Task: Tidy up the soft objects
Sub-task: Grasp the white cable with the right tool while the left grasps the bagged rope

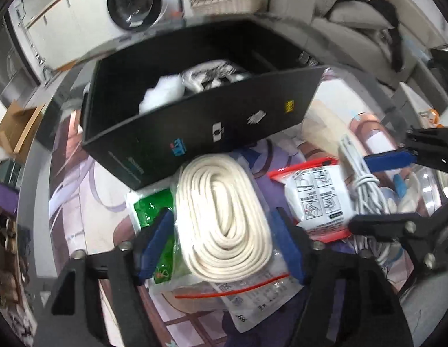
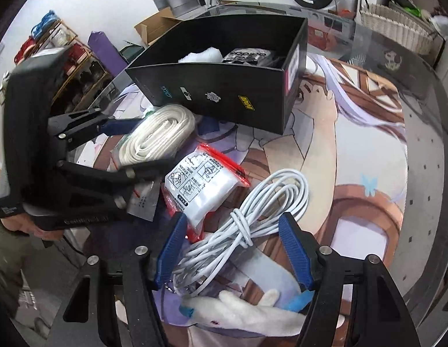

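Note:
A coil of cream rope in a clear zip bag point(image 1: 224, 217) lies on the printed mat in front of a black open box point(image 1: 195, 133). My left gripper point(image 1: 224, 231) is open, its blue fingers on either side of the coil; it also shows in the right wrist view point(image 2: 131, 147). The box point(image 2: 224, 98) holds white stuffing point(image 2: 199, 55) and a black-and-white packet. My right gripper point(image 2: 232, 248) is open around a bundled white cable point(image 2: 253, 211). A white plush toy point(image 2: 238, 312) lies just below it.
A red-edged zip packet point(image 1: 316, 199) lies between rope and cable. A green packet point(image 1: 151, 208) sits under my left finger. A wicker basket point(image 2: 394, 26) stands at the table's far right. A washing machine point(image 1: 134, 0) and a sofa are behind the table.

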`<state>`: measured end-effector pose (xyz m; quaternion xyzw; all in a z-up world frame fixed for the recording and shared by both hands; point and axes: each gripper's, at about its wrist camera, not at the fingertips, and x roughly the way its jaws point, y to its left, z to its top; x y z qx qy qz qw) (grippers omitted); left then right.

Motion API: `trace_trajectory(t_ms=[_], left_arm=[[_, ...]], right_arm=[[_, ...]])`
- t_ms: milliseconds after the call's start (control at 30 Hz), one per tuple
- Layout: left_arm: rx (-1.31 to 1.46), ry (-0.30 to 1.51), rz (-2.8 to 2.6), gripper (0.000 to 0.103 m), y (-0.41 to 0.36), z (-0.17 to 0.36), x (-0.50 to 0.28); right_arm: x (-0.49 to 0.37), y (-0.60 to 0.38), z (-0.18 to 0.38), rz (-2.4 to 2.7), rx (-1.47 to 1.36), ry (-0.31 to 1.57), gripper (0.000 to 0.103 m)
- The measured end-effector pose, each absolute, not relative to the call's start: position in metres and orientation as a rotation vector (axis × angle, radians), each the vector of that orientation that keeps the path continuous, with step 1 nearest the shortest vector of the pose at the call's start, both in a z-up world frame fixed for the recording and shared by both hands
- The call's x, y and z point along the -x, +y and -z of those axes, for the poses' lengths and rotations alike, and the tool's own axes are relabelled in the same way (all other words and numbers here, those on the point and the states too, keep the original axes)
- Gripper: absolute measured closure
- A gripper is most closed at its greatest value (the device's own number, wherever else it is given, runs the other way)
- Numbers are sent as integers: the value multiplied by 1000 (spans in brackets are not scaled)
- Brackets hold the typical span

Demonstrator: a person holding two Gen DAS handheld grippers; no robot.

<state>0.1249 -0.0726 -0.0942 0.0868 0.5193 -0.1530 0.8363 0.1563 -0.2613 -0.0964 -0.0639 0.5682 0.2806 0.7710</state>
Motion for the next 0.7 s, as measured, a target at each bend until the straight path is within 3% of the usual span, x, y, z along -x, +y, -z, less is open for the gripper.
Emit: trace_trajectory(t_ms=[133,167,400,567,700], left_arm=[[-177,1046,377,66,-66,87,-116],[-168,1043,377,66,-63,86,-115],[-152,1048,354,65,-41,82,-109],[-162,1072,332,58,-35,88,-112],[-183,1071,322,61,-43,91,-115]], right_arm=[[-154,-250,92,-673,246,1149,79],[-155,-247,91,-666,283,1124,81],[-164,-240,95,-615,355,1125,80],[-158,-232,102,-582,440,1142,66],[-160,-235,107,-604,426,1145,67]])
